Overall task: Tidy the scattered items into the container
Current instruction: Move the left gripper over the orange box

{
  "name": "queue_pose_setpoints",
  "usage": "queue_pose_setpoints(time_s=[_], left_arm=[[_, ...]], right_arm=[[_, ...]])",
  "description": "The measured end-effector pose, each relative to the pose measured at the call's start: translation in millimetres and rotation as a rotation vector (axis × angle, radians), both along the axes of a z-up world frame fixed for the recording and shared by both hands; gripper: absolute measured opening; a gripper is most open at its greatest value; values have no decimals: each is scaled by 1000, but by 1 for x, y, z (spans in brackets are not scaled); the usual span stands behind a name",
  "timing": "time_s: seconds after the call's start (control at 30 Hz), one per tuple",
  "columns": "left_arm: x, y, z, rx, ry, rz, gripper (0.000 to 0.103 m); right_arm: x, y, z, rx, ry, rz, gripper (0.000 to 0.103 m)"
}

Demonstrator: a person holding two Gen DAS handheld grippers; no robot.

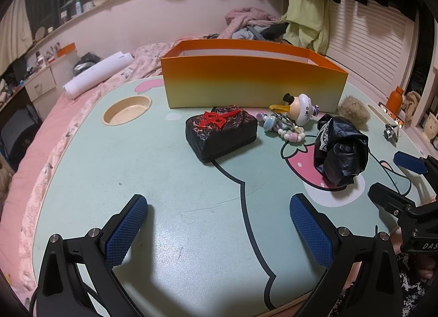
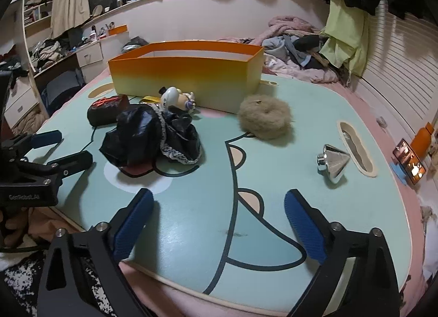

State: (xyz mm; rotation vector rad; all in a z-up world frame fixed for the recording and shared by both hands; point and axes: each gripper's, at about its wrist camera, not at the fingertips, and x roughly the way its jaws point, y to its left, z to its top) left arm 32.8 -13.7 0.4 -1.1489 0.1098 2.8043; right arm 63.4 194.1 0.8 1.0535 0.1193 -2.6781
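Five scattered items [image 1: 221, 132] lie before one orange container [image 1: 251, 83].

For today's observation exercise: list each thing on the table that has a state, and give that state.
Orange box: upright, top open.
Left tool: open, holding nothing.
Right tool: open, holding nothing.
Black bag: crumpled, outside box.
Dark case: closed, outside box.
Silver bottle: lying tipped over.

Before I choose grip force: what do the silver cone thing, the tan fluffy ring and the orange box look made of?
Silver cone: probably polished metal or chromed plastic, since it shows mirror-like highlights. Fluffy ring: soft faux fur, with a fuzzy, matte outline. Orange box: apparently thin card or paperboard, with flat matte walls and sharp folded corners.
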Motion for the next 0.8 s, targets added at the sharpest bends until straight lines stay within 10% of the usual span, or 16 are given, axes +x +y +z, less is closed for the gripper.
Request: queue_pose_setpoints(time_s=[0.8], left_arm=[[-1, 0, 2, -12, -1, 4, 103]], right_arm=[[-1, -1, -4, 3, -7, 2, 102]])
